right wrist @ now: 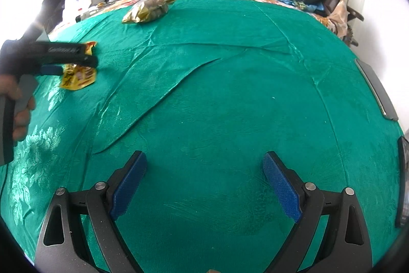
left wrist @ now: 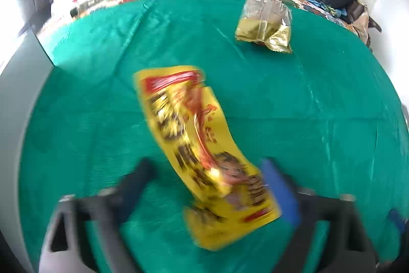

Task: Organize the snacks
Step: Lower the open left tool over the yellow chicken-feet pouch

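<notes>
Left gripper (left wrist: pixel 204 178) low in its own blurred view, jaws partly apart around the near end of a yellow snack packet (left wrist: pixel 204 145); right pad against the packet's edge, left pad apparently clear of it, so no firm pinch to be seen. In the right wrist view, same packet at far left, crumpled under the dark tool, a hand (right wrist: pixel 18 106) on the handle at the frame's edge. Right gripper (right wrist: pixel 204 183) at the bottom of its frame, jaws wide, nothing between them, only green bedspread (right wrist: pixel 230 94) beneath. Gold packet (left wrist: pixel 264 24) lying apart toward the upper right of the left view, near the bedspread's far edge. Risks from here: thin foil slipping out sideways if caught off-centre, or loose, wrinkled cloth pinched along with it.
</notes>
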Tool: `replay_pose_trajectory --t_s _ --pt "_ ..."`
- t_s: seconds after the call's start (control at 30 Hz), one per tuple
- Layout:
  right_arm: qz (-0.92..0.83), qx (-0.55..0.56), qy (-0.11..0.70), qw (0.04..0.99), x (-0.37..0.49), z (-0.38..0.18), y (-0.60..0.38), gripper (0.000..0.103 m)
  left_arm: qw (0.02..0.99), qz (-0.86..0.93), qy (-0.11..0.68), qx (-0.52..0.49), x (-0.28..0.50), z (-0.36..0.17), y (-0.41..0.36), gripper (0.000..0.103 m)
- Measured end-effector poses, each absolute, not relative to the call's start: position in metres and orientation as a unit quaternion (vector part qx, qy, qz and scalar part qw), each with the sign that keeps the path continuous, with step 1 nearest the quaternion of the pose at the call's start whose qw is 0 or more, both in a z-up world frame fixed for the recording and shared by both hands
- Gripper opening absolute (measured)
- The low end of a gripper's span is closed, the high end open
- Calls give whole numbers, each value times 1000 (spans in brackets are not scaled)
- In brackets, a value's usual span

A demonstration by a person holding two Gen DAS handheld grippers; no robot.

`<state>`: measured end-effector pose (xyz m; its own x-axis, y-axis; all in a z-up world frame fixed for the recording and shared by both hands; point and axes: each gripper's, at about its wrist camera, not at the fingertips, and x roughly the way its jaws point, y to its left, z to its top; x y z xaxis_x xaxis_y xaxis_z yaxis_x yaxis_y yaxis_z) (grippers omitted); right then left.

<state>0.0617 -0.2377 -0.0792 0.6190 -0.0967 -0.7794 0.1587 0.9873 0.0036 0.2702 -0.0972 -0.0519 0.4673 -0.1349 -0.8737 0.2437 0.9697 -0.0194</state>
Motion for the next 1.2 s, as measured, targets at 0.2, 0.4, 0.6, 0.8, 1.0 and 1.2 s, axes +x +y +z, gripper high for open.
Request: replay_pose_trajectory --t_s 0.2,0.4,0.6,0.8,1.0,1.2 --pt "-71 36 431 899 62 -79 -238 95 840 -158 518 32 263 -40 -59 32" --pt "-71 36 431 899 61 -79 -238 95 824 -195 531 44 227 -38 -18 32" --pt "-71 36 431 899 61 -79 -238 95 821 -194 535 44 203 -41 10 48" --pt "-71 36 430 899 61 -79 -237 95 846 -142 507 89 191 -56 -9 103" --pt "-71 36 430 899 62 -80 -237 95 870 -137 467 75 194 -60 2 103" --pt "-72 35 431 899 61 -81 -237 95 880 -116 457 59 200 -62 17 103"
